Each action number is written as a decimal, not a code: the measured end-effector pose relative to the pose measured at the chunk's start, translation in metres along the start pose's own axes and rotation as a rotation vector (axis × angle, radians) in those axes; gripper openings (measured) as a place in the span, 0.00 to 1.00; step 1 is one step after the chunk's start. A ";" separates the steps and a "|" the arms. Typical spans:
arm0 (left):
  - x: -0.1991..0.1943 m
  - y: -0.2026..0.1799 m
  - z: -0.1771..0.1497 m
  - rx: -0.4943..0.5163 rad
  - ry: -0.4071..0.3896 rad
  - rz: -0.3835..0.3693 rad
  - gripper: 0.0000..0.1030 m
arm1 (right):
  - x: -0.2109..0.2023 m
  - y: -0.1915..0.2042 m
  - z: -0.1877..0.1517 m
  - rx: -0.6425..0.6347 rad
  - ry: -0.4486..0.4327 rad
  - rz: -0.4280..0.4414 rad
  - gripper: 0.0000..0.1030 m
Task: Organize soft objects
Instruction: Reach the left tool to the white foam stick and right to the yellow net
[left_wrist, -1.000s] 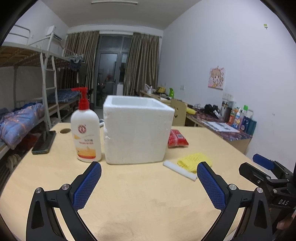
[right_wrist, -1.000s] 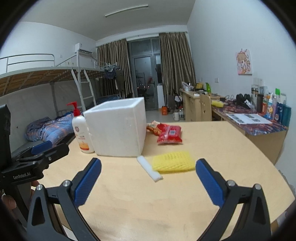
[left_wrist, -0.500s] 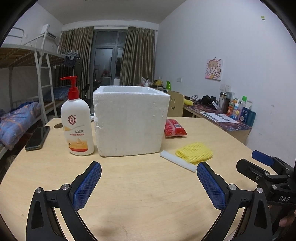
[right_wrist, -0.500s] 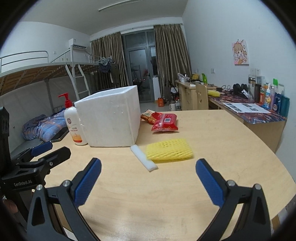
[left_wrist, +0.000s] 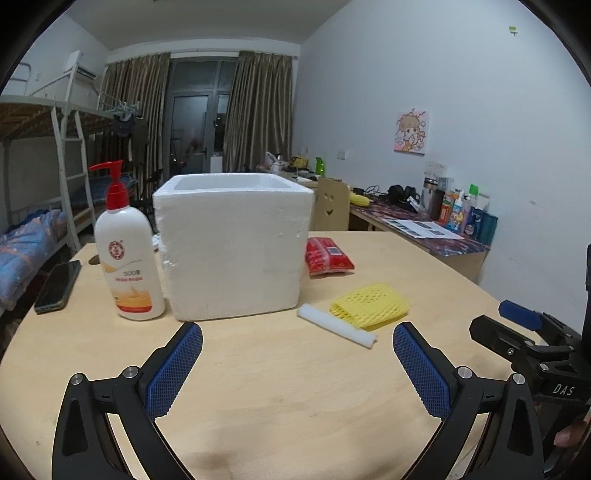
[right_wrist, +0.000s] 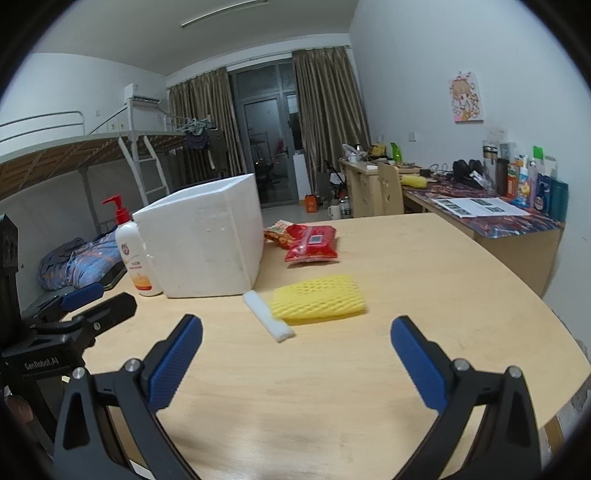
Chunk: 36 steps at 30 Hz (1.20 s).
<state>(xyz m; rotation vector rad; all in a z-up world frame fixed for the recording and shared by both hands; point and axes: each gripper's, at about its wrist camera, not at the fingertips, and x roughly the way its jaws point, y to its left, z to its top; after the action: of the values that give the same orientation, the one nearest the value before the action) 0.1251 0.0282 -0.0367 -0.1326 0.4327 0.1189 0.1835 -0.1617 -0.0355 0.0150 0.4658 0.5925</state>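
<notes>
A yellow foam net (right_wrist: 319, 300) lies flat on the wooden table, with a white foam strip (right_wrist: 267, 320) touching its left edge; both also show in the left wrist view, the net (left_wrist: 370, 304) and the strip (left_wrist: 336, 325). A white foam box (left_wrist: 231, 243) stands open-topped behind them. A red snack pack (right_wrist: 312, 245) lies beyond the net. My left gripper (left_wrist: 297, 363) is open and empty, in front of the box. My right gripper (right_wrist: 295, 354) is open and empty, just short of the net and strip.
A lotion pump bottle (left_wrist: 127, 251) stands left of the box. A phone (left_wrist: 58, 286) lies at the table's left edge. A second snack bag (right_wrist: 279, 232) lies behind the red pack. A cluttered desk (right_wrist: 491, 216) runs along the right wall.
Both grippers have drifted slightly; the box, net and strip now sit a little closer and more centred in the views. Both stay open and empty.
</notes>
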 end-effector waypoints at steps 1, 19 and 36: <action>0.001 -0.002 0.001 0.000 0.001 -0.006 1.00 | -0.001 -0.002 -0.001 0.003 0.000 -0.007 1.00; 0.029 -0.030 0.013 0.014 0.061 -0.082 1.00 | -0.004 -0.028 0.006 0.019 0.014 -0.054 1.00; 0.066 -0.032 0.023 -0.015 0.158 -0.061 1.00 | 0.023 -0.039 0.014 -0.002 0.063 -0.020 1.00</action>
<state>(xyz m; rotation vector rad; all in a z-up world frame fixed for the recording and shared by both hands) 0.1982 0.0063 -0.0409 -0.1705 0.5851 0.0517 0.2268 -0.1797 -0.0386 -0.0105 0.5263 0.5755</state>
